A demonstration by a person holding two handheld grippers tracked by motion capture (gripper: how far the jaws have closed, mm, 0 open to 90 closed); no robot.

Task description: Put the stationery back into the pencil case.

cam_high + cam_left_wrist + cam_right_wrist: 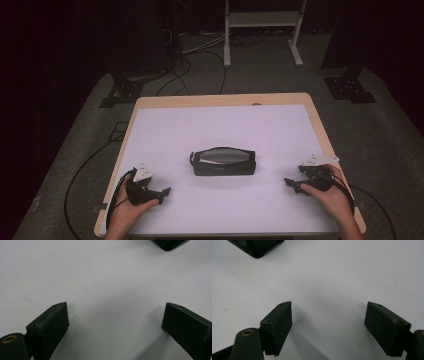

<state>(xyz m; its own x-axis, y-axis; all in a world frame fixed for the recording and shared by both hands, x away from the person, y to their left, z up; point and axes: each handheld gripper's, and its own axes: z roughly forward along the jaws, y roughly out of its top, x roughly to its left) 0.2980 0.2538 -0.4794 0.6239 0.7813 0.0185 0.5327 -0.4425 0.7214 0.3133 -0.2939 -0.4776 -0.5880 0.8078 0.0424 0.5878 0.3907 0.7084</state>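
A black pouch (223, 162) with a pale grey top panel lies in the middle of the white table mat (220, 125). My left gripper (164, 193) rests low at the front left, held by a hand, its jaws spread wide over bare mat (115, 306). A corner of the pouch (170, 243) shows at that view's top right. My right gripper (290, 185) sits at the front right, pointing toward the pouch, jaws wide apart with nothing between them (329, 303). The pouch's corner (255, 247) appears at the top left of the right gripper view.
The mat covers a wooden table (320, 125) with edges close behind both hands. Cables (80, 170) trail off the left side onto the grey floor. A white metal stand (262, 30) and dark equipment bases (127, 90) stand beyond the far edge.
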